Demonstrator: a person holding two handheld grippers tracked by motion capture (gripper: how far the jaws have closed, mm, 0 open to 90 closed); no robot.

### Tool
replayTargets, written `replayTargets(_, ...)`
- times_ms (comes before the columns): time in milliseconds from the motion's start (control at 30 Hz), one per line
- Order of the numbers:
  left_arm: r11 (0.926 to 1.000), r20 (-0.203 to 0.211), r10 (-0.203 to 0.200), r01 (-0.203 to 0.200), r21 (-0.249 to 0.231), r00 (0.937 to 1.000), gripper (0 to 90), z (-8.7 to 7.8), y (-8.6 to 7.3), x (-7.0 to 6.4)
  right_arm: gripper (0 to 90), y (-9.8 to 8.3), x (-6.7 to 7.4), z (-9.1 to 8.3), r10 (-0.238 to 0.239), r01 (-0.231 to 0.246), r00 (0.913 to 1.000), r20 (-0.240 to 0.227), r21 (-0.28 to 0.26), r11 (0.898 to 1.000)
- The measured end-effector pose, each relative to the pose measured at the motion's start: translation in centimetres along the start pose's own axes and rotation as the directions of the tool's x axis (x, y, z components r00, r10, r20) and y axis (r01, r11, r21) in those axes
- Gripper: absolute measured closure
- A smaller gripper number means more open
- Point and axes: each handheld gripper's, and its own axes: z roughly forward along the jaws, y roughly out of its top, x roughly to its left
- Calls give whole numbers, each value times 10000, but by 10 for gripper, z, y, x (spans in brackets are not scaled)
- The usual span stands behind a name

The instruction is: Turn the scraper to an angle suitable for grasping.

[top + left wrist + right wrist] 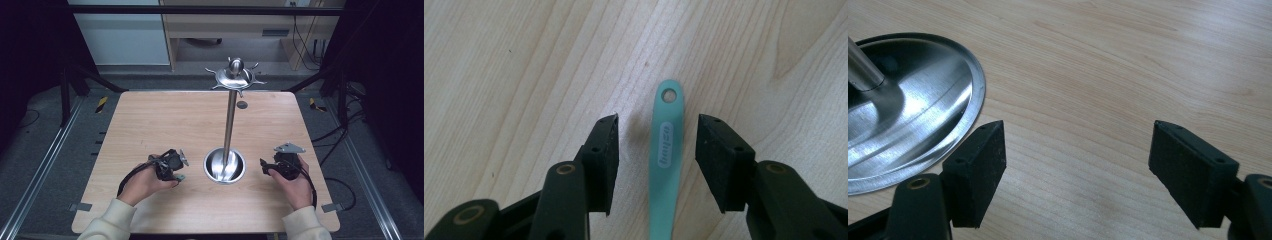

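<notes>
The left gripper [657, 125] is hovering with jaws spread around a flat teal plastic handle [666, 165] lying untouched on the pale wooden table [524, 60]. The right gripper [1078, 155] is gaping empty beside the shiny steel stand's round base [913, 125].

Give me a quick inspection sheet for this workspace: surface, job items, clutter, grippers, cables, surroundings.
Surface: light wooden table, bare wood grain, no spills seen.
Job's things: teal handle with a hang hole lies flat on the wood; steel stand with dished base and hooked top sits centre.
Clutter: small dark disc near the far edge.
Grippers: left gripper open, fingers straddling the handle, not touching; right gripper open over bare wood beside the stand base.
Cables: one trails from each gripper along the hands.
Surroundings: dark frame, floor rails, wooden furniture behind.
</notes>
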Motion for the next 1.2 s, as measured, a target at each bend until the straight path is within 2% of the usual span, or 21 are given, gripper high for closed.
replayTargets(300, 9998, 255, 92, -96, 161, 9996, 534, 4, 2, -1, 232, 0, 0, 0, -52, 52, 10000, -15, -16, 10000)
replayTargets(600, 9994, 246, 118, -126, 316, 9996, 565, 6, 3, -1, 231, 0, 0, 0, -22, 22, 10000, -29, -3, 10000)
replayTargets(1200, 9968, 531, 297, -335, 730, 9981, 730, 10, 8, 1, 229, 0, 0, 0, 23, -23, 10000, -84, -28, 10000)
